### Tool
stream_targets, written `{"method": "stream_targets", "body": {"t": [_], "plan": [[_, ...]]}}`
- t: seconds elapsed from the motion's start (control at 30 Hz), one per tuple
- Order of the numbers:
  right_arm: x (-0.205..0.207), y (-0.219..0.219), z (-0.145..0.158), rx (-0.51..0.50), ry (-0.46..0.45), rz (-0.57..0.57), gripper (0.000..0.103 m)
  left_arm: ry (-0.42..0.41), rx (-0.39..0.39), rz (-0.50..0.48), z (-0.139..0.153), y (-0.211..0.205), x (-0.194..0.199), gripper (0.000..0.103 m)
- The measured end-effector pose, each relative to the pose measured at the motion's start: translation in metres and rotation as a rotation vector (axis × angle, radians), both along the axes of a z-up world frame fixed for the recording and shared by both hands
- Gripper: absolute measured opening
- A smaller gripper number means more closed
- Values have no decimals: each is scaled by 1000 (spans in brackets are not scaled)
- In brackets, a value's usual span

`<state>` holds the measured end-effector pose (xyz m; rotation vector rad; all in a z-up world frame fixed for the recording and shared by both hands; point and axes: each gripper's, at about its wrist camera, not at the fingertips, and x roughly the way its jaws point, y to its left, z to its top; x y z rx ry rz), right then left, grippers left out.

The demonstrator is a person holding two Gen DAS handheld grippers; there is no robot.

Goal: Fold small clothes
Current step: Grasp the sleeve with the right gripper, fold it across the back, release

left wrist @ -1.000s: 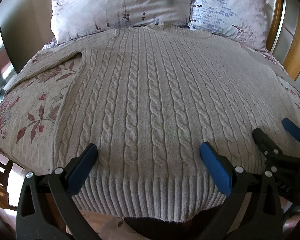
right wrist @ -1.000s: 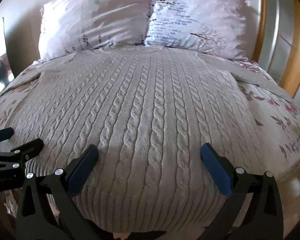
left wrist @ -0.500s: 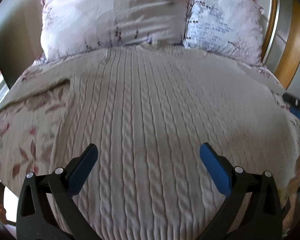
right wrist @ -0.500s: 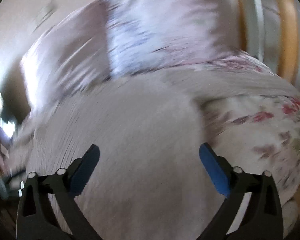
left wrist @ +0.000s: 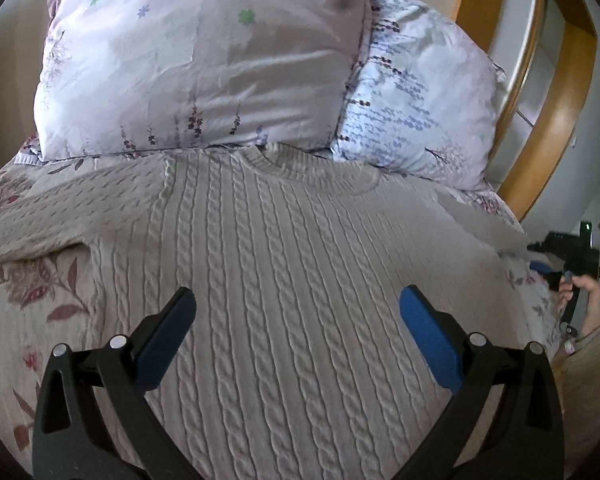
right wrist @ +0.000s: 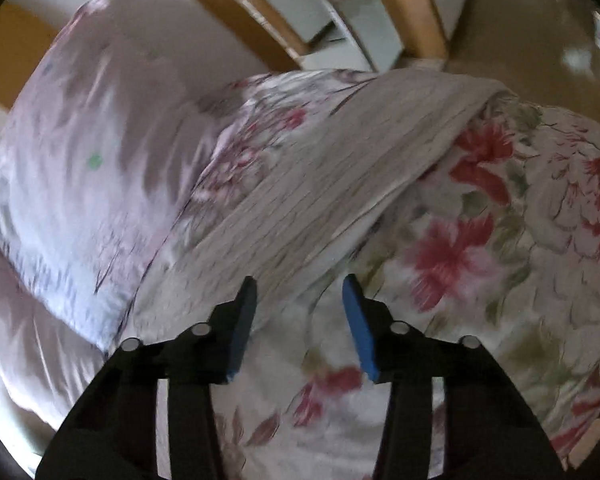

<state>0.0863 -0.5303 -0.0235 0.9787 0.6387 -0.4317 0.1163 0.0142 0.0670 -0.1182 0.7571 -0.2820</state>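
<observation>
I had swung my right tool (right wrist: pixel 300 316) off the cable-knit sweater (left wrist: pixel 300 300) to its right sleeve (right wrist: pixel 340 184), fingers narrowed but empty; left tool (left wrist: pixel 296 320) hovered wide apart.

A cream cable-knit wool sweater (left wrist: pixel 300 280) lies flat on the flowered bed cover (left wrist: pixel 32 304), its round neck near two pale flowered pillows (left wrist: pixel 204 76). The left claw (left wrist: pixel 298 312) hovers above the sweater's middle with its blue pads wide apart. At the far right edge, the right claw (left wrist: pixel 552 266) is partly visible by the sleeve.
</observation>
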Motion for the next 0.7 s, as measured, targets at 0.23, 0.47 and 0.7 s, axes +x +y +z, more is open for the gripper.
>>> {"method": "stream_targets", "body": {"t": [0.23, 0.47, 0.7], "plan": [[4, -8, -3, -44, 17, -46, 26, 1, 22, 19, 0, 2, 25, 101], [15, 0, 6, -190, 25, -17, 11, 88, -23, -9, -19, -1, 43, 101], [29, 56, 66, -481, -84, 109, 10, 67, -56, -7, -23, 7, 47, 101]]}}
